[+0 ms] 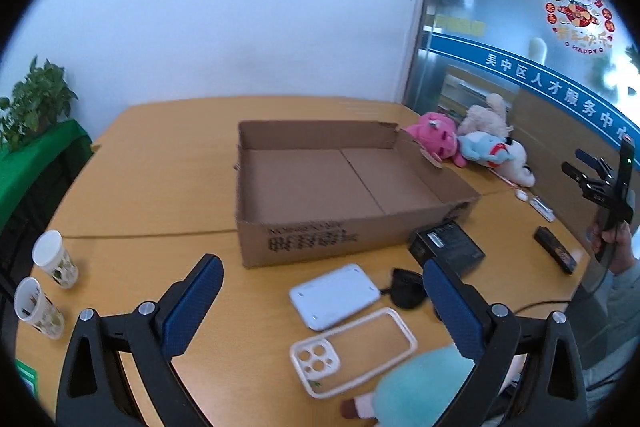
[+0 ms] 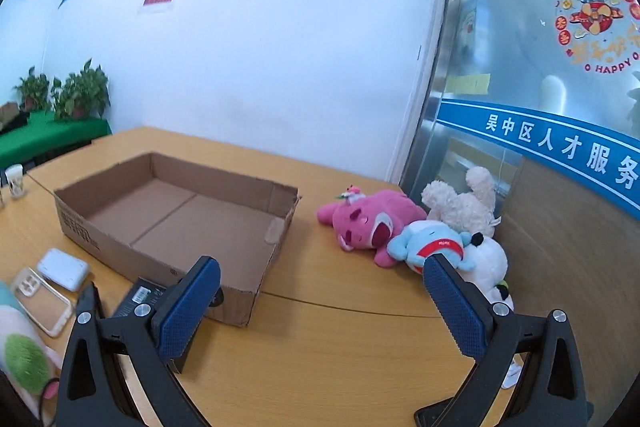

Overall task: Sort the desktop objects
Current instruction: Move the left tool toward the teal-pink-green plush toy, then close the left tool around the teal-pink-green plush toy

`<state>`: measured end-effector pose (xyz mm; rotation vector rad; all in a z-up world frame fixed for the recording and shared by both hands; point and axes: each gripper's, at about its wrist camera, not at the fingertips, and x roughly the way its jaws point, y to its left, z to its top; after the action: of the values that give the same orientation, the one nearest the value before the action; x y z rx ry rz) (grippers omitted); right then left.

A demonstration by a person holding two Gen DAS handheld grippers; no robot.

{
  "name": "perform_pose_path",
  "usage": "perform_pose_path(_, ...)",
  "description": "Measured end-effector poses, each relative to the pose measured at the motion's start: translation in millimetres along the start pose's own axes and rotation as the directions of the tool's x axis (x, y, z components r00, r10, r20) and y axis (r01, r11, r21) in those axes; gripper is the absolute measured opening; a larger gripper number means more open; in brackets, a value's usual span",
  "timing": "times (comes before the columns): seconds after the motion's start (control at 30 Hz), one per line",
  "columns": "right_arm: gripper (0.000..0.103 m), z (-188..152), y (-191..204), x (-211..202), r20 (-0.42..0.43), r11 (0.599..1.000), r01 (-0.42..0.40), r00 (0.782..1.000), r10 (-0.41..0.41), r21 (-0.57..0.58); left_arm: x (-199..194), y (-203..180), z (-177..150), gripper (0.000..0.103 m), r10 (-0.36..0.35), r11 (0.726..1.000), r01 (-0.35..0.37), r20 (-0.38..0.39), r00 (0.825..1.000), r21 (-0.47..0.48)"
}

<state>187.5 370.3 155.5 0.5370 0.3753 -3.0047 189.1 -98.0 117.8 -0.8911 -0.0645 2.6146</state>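
My left gripper spread wide, empty, hovering above phone case and white pad, lined up for flat grab. My right gripper also spread, empty, aimed toward plush toys heaped by glass wall. Cardboard box sits mid-table, empty, low-walled for easy drops. Small black box just beside its corner. Nothing sorted yet, I judge.

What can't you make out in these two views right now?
- Teal plush, left wrist view: cut off by the bottom edge and the left hand-held gripper.
- Box print, left wrist view: blurred, unreadable.
- Black box, right wrist view: mostly behind the right hand-held gripper.
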Motion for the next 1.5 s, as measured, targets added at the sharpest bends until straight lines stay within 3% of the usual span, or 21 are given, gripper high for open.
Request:
perform_pose_path(0.17, 0.103, 17, -15, -37, 0.017, 0.996, -0.053, 0.998, 0.054, -0.065, 15, -29, -39, 0.101, -0.105, 0.993, 0.110, -0.127, 0.986, 0.033)
perform_pose_path(0.3, 0.103, 19, -5, -60, 0.024, 0.985, -0.054, 0.998, 0.058, -0.161, 25, -40, -57, 0.101, -0.146, 0.989, 0.145, -0.169, 0.975, -0.017)
perform_pose_path(0.43, 0.103, 7, 19, -69, -0.029, 0.963, -0.199, 0.980, 0.197, -0.182, 26, -42, -65, 0.101, -0.157, 0.987, 0.149, -0.162, 0.974, -0.059)
perform_pose_path(0.5, 0.103, -2, 39, -70, -0.064, 0.938, -0.306, 0.952, 0.300, -0.164, 29, -45, -69, 0.101, -0.165, 0.986, 0.157, -0.169, 0.972, -0.062)
perform_pose_path(0.67, 0.103, -45, 111, -49, -0.201, 0.836, -0.542, 0.831, 0.519, -0.087, 47, -43, -92, 0.100, -0.156, 0.987, 0.144, -0.232, 0.960, -0.070)
perform_pose_path(0.73, 0.103, -68, 141, -37, -0.245, 0.784, -0.620, 0.763, 0.599, -0.014, 47, -36, -98, 0.100, -0.216, 0.973, 0.192, -0.217, 0.952, -0.125)
perform_pose_path(0.77, 0.103, -82, 158, -31, -0.274, 0.752, -0.659, 0.717, 0.641, 0.035, 48, -33, -100, 0.100, -0.245, 0.965, 0.217, -0.208, 0.947, -0.150)
perform_pose_path(0.8, 0.103, -93, 170, -25, -0.298, 0.727, -0.682, 0.680, 0.670, 0.077, 48, -31, -102, 0.100, -0.256, 0.961, 0.226, -0.203, 0.945, -0.160)
perform_pose_path(0.9, 0.102, -118, 197, -13, -0.349, 0.682, -0.712, 0.604, 0.716, 0.167, 57, -25, -110, 0.095, -0.327, 0.932, 0.281, -0.203, 0.923, -0.228)
perform_pose_path(0.97, 0.102, -126, 203, -6, -0.327, 0.643, -0.726, 0.562, 0.759, 0.243, 63, -20, -115, 0.089, -0.372, 0.907, 0.310, -0.195, 0.908, -0.286)
perform_pose_path(1.03, 0.102, -128, 202, 1, -0.299, 0.628, -0.715, 0.553, 0.777, 0.307, 66, -16, -117, 0.083, -0.397, 0.888, 0.326, -0.182, 0.900, -0.324)
perform_pose_path(1.2, 0.102, -133, 205, 10, -0.316, 0.601, -0.706, 0.513, 0.798, 0.374, 68, -19, -117, 0.080, -0.411, 0.889, 0.343, -0.201, 0.889, -0.302)
perform_pose_path(1.27, 0.101, -135, 207, 11, -0.322, 0.580, -0.709, 0.484, 0.814, 0.401, 69, -23, -116, 0.078, -0.415, 0.892, 0.351, -0.208, 0.886, -0.285)
perform_pose_path(1.37, 0.086, -135, 219, 8, -0.319, 0.523, -0.744, 0.419, 0.850, 0.416, 71, -30, -113, 0.078, -0.404, 0.902, 0.349, -0.215, 0.889, -0.252)
perform_pose_path(1.4, 0.084, -133, 227, 6, -0.320, 0.513, -0.755, 0.408, 0.855, 0.408, 72, -31, -112, 0.078, -0.398, 0.907, 0.345, -0.219, 0.891, -0.242)
perform_pose_path(1.43, 0.084, -131, 233, 4, -0.329, 0.528, -0.754, 0.422, 0.845, 0.390, 73, -30, -111, 0.077, -0.402, 0.905, 0.349, -0.220, 0.889, -0.242)
perform_pose_path(1.5, 0.082, -127, 238, 4, -0.339, 0.539, -0.751, 0.428, 0.838, 0.383, 75, -27, -109, 0.076, -0.420, 0.896, 0.366, -0.214, 0.882, -0.252)
